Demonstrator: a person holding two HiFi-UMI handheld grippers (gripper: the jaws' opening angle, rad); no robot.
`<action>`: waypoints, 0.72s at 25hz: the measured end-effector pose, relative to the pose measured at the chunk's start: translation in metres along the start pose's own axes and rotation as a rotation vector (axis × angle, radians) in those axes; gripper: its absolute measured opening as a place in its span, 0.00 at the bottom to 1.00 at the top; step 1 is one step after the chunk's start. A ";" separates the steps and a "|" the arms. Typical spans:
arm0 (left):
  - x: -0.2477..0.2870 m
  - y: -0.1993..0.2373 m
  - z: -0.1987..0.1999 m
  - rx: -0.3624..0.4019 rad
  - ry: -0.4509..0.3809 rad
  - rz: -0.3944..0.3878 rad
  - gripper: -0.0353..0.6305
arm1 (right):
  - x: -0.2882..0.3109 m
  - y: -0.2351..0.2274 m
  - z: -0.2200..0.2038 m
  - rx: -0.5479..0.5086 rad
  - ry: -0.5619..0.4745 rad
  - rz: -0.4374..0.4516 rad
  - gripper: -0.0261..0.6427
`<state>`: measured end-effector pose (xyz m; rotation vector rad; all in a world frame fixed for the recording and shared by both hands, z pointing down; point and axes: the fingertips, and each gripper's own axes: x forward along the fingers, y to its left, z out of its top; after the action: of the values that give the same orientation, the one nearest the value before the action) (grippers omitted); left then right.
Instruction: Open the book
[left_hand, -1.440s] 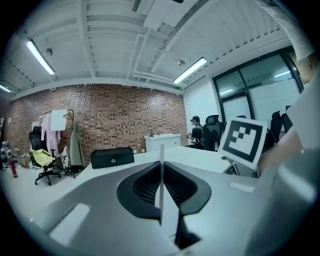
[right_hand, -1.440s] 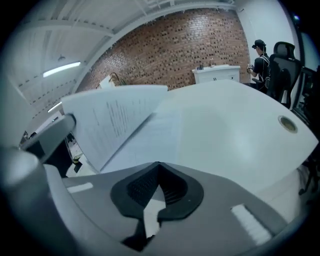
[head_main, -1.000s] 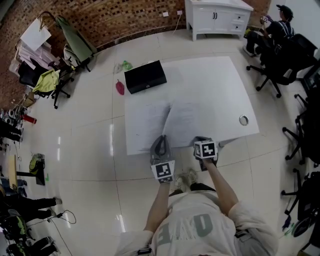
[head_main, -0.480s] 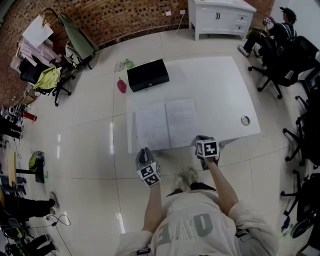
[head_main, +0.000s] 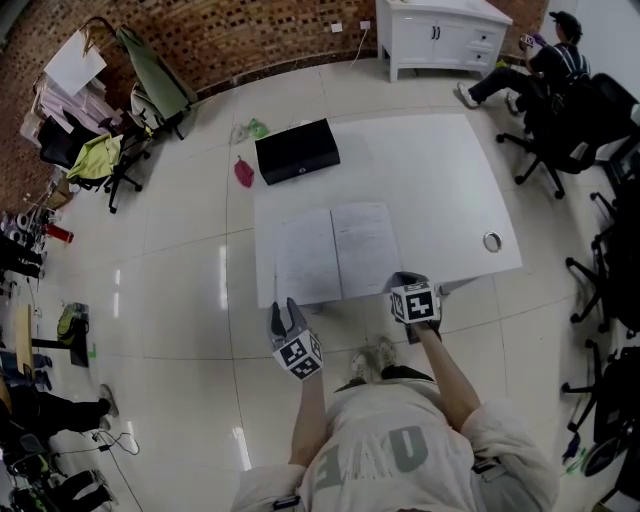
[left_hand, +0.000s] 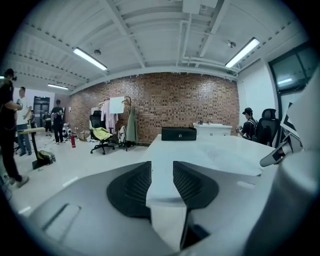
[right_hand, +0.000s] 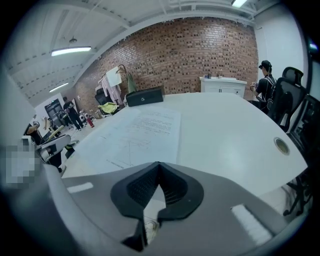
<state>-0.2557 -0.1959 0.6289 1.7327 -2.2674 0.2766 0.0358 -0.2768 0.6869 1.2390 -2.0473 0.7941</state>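
Note:
The book lies open and flat on the white table, both pages up, near the front edge. My left gripper hangs off the table's front left corner, clear of the book. Its jaws have just been opening and nothing is between them; in the left gripper view the gripper looks level at the table's edge, with the book's pages to the right. My right gripper is shut at the table's front edge by the right page's near corner. In the right gripper view the shut jaws point along the book.
A black case sits at the table's far left corner, and a round grommet hole at its right. A white cabinet stands against the brick wall. A seated person and office chairs are on the right, with chairs and hung clothes on the left.
The left half of the book, raised a second ago, now lies flat. My left gripper has let go, pulled back left off the table and opened. The right gripper has stayed put.

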 end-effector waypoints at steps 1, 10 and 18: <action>-0.002 0.003 0.004 -0.005 -0.015 0.011 0.28 | -0.001 0.002 0.002 -0.005 -0.007 0.008 0.05; -0.009 0.001 0.055 -0.061 -0.161 -0.041 0.23 | -0.024 0.015 0.043 0.000 -0.161 0.044 0.05; -0.028 -0.055 0.151 -0.086 -0.355 -0.342 0.08 | -0.091 0.053 0.107 0.047 -0.426 0.188 0.05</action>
<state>-0.2108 -0.2320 0.4761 2.2216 -2.1065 -0.2119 0.0014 -0.2876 0.5413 1.3451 -2.5296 0.7103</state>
